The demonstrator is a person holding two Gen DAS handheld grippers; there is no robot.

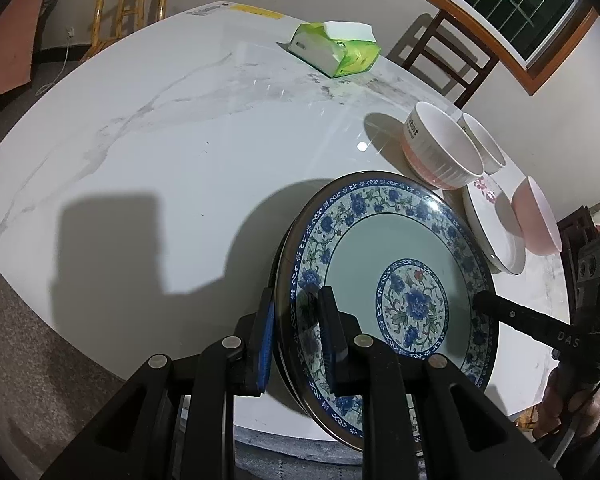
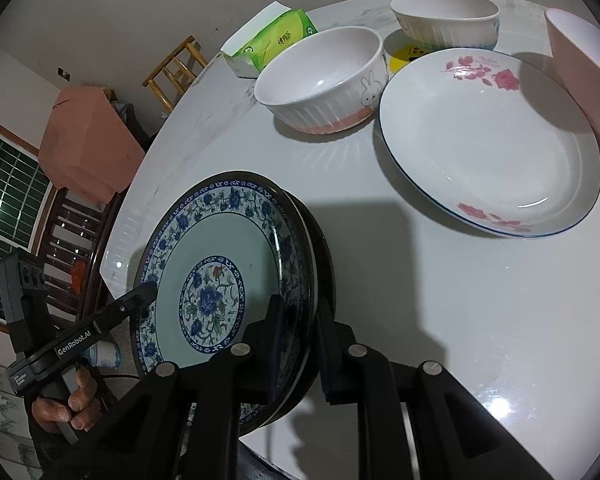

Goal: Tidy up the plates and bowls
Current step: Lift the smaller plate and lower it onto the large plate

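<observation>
I have both grippers on the same stack: the round blue-and-white floral plate with the pale green centre [image 1: 396,280] sits on top of at least one dark-rimmed plate beneath it, near the table's edge. My left gripper [image 1: 298,332] has its fingers pinching the near rim of that stack, one blue-padded finger [image 1: 266,344] outside the rim and the other on the plate's patterned border. My right gripper [image 2: 298,344] pinches the rim on the opposite side, one finger over the plate face, the other outside the dark edge. Each wrist view shows the other gripper's finger tip resting on the plate's border. I cannot tell whether the stack is resting on the white marble-look table [image 1: 160,152] or is lifted off it.

Beyond the stack, a white shallow plate with pink roses and a thin blue rim [image 2: 488,148] lies flat on the table. Just beside it stands a white ribbed bowl with a rabbit drawing and a pink base [image 2: 324,80], and behind that a second white ribbed bowl [image 2: 446,18]. A pink bowl [image 2: 580,76] stands at the rose plate's far-right side. A green and white tissue pack [image 1: 334,48] lies further back on the table, well apart from the dishes. Wooden chairs [image 1: 130,4] stand around the table.
</observation>
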